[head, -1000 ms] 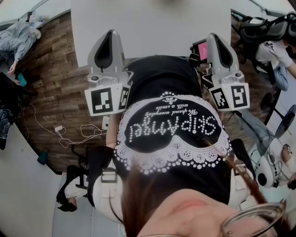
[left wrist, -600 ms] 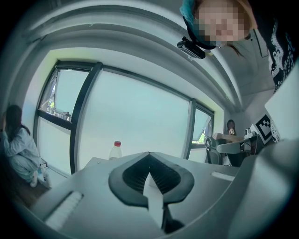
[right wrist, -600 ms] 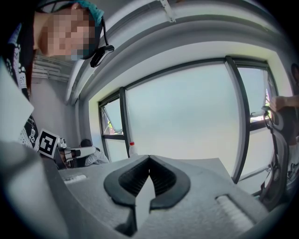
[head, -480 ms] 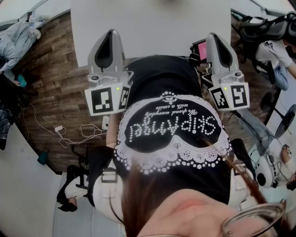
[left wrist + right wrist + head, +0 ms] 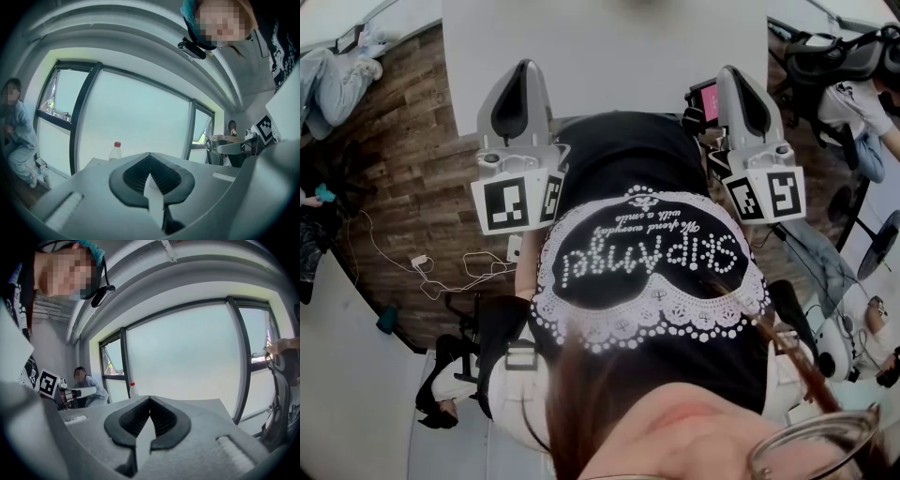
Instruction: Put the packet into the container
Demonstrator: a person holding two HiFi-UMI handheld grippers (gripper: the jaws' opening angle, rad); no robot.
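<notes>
No packet or container shows in any view. In the head view my left gripper [image 5: 522, 67] and right gripper [image 5: 737, 73] are held up close to the person's black top, one on each side, tips toward the white table [image 5: 609, 52]. Seen from its own camera, the left gripper [image 5: 149, 156] points up at a large window with its jaws closed tip to tip and nothing between them. The right gripper [image 5: 150, 400] is likewise shut and empty, aimed at another window.
A pink-screened device [image 5: 710, 101] sits at the table's right corner. Cables [image 5: 441, 272] lie on the wooden floor at left. People sit around the room's edges. A red-capped bottle [image 5: 115, 151] stands beyond the left gripper, and the bottle [image 5: 132, 389] also shows past the right one.
Both grippers stay where they were. A person at the far left edge of the head view has shifted position.
</notes>
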